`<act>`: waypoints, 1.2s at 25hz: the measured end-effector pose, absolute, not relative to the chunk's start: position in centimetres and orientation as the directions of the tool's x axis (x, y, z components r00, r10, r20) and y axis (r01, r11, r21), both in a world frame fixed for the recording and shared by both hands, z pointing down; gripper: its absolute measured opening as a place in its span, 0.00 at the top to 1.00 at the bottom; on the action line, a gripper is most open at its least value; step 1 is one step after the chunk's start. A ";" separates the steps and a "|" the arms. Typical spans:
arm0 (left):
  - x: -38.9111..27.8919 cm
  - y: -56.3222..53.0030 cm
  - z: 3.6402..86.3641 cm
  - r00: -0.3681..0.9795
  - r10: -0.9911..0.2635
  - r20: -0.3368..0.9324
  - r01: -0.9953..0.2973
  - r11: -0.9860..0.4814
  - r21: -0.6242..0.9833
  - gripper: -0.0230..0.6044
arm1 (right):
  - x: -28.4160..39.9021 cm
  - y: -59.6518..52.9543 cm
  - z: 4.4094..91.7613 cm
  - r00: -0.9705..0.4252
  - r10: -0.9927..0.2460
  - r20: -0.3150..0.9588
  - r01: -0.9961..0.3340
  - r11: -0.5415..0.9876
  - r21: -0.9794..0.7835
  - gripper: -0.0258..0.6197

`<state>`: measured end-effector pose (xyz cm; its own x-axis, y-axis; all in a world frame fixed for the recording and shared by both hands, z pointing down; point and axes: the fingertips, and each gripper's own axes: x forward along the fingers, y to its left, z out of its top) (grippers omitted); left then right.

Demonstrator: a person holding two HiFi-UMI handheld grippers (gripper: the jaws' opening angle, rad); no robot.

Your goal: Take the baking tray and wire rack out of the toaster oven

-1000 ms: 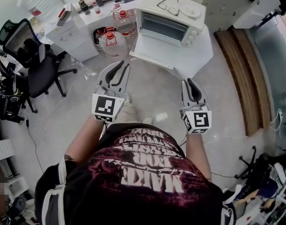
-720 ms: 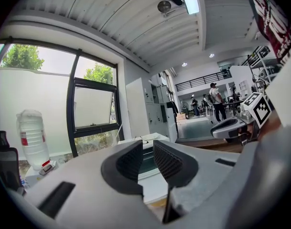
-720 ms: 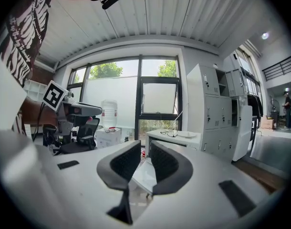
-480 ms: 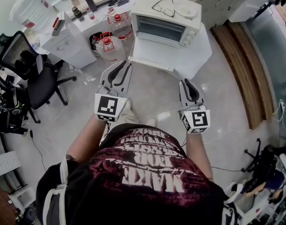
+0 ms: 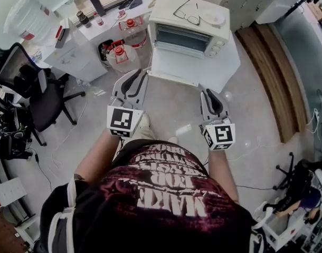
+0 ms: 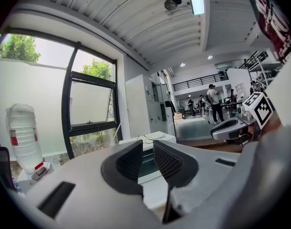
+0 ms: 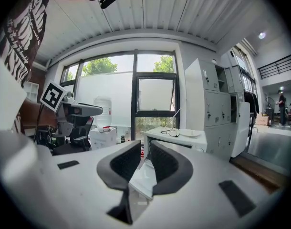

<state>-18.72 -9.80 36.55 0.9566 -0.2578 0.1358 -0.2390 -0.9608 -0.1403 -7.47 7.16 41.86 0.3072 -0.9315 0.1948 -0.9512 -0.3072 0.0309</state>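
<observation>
The white toaster oven [image 5: 185, 28] stands on a white table [image 5: 203, 67] ahead of me, its dark glass door facing me and apparently closed. No tray or rack shows through it. My left gripper [image 5: 141, 74] hangs over the floor just short of the table's near edge, jaws a narrow gap apart and empty. My right gripper [image 5: 210, 91] is level with it to the right, also narrowly parted and empty. In the left gripper view the oven [image 6: 150, 138] shows past the gripper [image 6: 148, 149]. The right gripper view shows the oven [image 7: 179, 140] beyond the gripper [image 7: 145, 149].
Glasses [image 5: 187, 17] and a white plate [image 5: 211, 17] lie on the oven's top. Two water jugs [image 5: 119, 54] stand on the floor left of the table, beside a white cabinet [image 5: 79, 51]. A black office chair [image 5: 29, 83] is at far left. Wooden boards [image 5: 274, 78] run along the right.
I have stepped closer to the table, so the oven sits nearer in view. Both grippers moved forward with me, their jaws unchanged.
</observation>
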 end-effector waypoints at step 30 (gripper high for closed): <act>-15.1 -23.2 37.0 0.989 -0.073 0.130 -0.059 -0.992 -0.110 0.85 | -8.0 -6.1 41.1 0.429 -0.876 0.220 -0.902 -0.430 0.044 0.87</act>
<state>-15.10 -23.23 36.95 0.9888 -0.0730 0.1305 -0.0587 -0.9921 -0.1105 -8.05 -6.06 41.11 0.4288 -0.8762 0.2201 -0.9017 -0.4301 0.0442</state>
